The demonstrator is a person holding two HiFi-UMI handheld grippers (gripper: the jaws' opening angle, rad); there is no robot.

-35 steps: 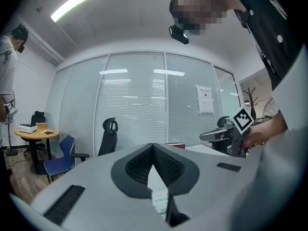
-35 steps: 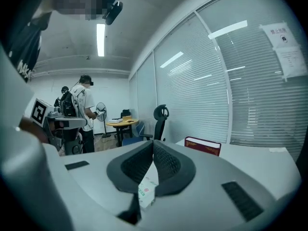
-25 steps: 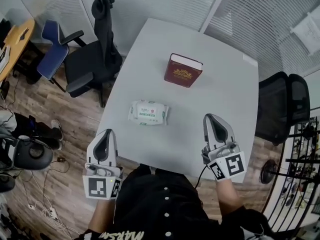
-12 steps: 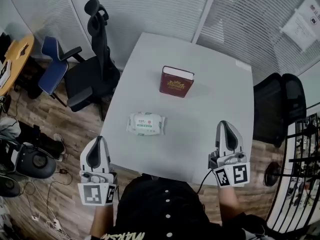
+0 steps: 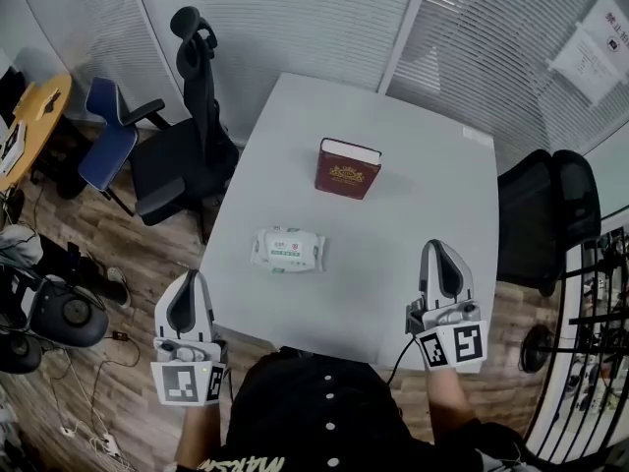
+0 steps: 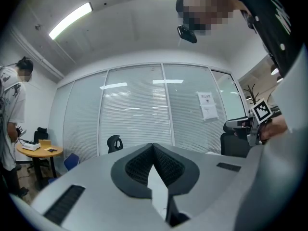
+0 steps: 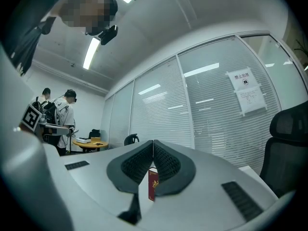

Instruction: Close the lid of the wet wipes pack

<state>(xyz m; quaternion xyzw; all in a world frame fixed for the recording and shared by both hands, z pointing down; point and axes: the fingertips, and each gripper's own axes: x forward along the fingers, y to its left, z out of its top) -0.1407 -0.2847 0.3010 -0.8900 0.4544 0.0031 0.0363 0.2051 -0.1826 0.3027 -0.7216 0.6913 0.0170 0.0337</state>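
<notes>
Right gripper has slid toward 3 o'clock, clenched empty like left gripper. Soft wet wipes pack has unreadable green label; maroon book at 1 o'clock

You have bare table on every side of the wet wipes pack, open to your left gripper and right gripper from the near edge. The red book stands beyond the pack, well apart. A black chair crowds the table's left edge, another chair its right.
</notes>
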